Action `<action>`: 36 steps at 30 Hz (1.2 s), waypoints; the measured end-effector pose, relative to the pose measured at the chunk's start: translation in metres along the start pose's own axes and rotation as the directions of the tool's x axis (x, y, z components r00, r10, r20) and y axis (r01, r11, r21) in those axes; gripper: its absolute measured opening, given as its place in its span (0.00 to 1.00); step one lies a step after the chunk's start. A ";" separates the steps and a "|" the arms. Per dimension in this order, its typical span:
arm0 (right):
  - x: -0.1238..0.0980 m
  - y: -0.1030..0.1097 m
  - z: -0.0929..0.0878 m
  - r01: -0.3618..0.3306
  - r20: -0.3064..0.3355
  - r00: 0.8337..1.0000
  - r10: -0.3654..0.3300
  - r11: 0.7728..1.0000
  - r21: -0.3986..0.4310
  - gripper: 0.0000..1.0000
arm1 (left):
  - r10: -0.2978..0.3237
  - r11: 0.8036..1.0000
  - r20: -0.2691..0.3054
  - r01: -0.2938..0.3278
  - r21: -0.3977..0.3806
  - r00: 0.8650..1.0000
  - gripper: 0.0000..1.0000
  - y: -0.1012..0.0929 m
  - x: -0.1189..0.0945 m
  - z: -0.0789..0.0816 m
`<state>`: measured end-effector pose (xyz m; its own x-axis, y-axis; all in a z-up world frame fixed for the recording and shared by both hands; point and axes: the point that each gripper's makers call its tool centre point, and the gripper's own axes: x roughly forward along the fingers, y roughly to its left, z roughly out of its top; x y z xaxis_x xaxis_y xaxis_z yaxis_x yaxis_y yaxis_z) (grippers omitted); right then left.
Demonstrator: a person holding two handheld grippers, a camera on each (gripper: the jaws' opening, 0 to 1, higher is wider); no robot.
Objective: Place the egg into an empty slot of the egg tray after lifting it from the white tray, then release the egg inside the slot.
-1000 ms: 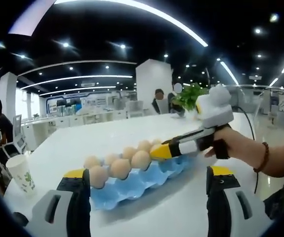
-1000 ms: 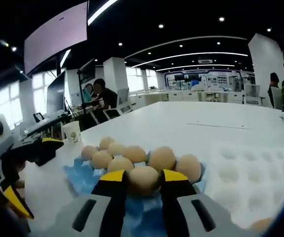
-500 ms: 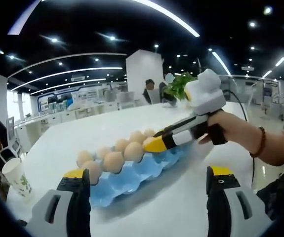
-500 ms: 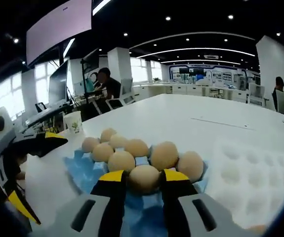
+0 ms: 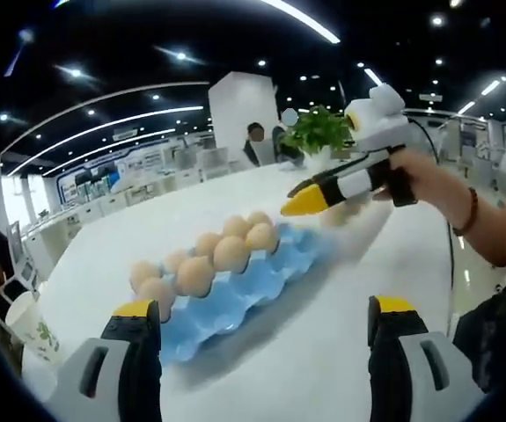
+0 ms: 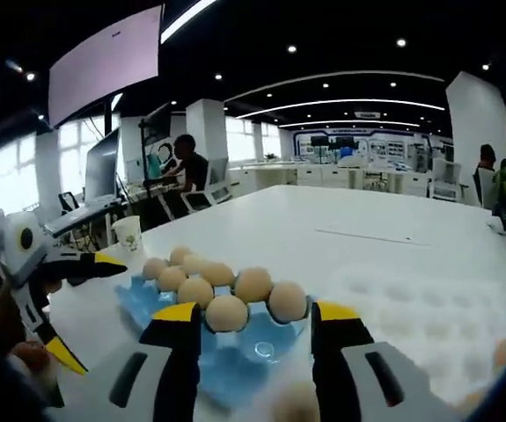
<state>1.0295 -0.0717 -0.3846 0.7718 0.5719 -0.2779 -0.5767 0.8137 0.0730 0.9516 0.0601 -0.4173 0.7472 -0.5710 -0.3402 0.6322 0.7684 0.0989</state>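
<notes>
The blue egg tray (image 6: 235, 347) lies on the white table, with several brown eggs in its slots. One egg (image 6: 228, 313) sits in the near row, just ahead of my right gripper (image 6: 257, 309), whose jaws stand open and apart from it. The white tray (image 6: 420, 303) with round dimples lies to the right. In the left gripper view the blue egg tray (image 5: 235, 299) runs across the middle and the right gripper (image 5: 310, 198) hangs above its far end in a person's hand. My left gripper (image 5: 261, 321) is wide open and empty, short of the tray.
A paper cup (image 6: 129, 235) stands beyond the tray near the table's edge, also seen as the paper cup (image 5: 34, 323) at the left. A potted plant (image 5: 319, 132) stands at the far end. A person (image 6: 185, 167) sits at a desk behind. Bare table (image 5: 323, 352) lies in front.
My right gripper has opened and let go of the egg, which now rests in a near-row slot. It has lifted back from the tray. The left gripper stays open.
</notes>
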 end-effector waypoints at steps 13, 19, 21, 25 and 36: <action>-0.032 -0.046 -0.001 0.056 0.021 0.998 -0.057 0.997 0.060 0.62 | 0.014 1.000 -0.001 -0.014 0.000 1.000 1.00 0.001 -0.001 0.000; -0.053 -0.068 -0.007 0.104 0.011 0.995 -0.104 0.994 0.044 0.63 | -0.001 1.000 -0.004 0.001 -0.023 1.000 1.00 -0.003 -0.001 -0.002; -0.059 -0.074 -0.009 0.124 0.006 0.992 -0.124 0.992 0.037 0.64 | -0.009 0.999 0.004 0.009 -0.049 1.000 1.00 -0.003 -0.001 -0.001; -0.070 -0.089 -0.008 0.163 0.011 0.986 -0.164 0.986 0.041 0.64 | -0.025 0.996 0.027 0.028 -0.086 0.999 1.00 -0.003 -0.001 0.002; -0.090 -0.129 -0.018 0.262 -0.007 0.965 -0.261 0.965 0.019 0.63 | -0.022 0.997 0.020 0.023 -0.076 1.000 1.00 -0.001 0.001 0.001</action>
<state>1.0298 -0.2295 -0.3861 0.8938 0.3385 -0.2941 -0.3496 0.9368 0.0159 0.9518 0.0584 -0.4170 0.7372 -0.5934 -0.3232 0.6320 0.7747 0.0191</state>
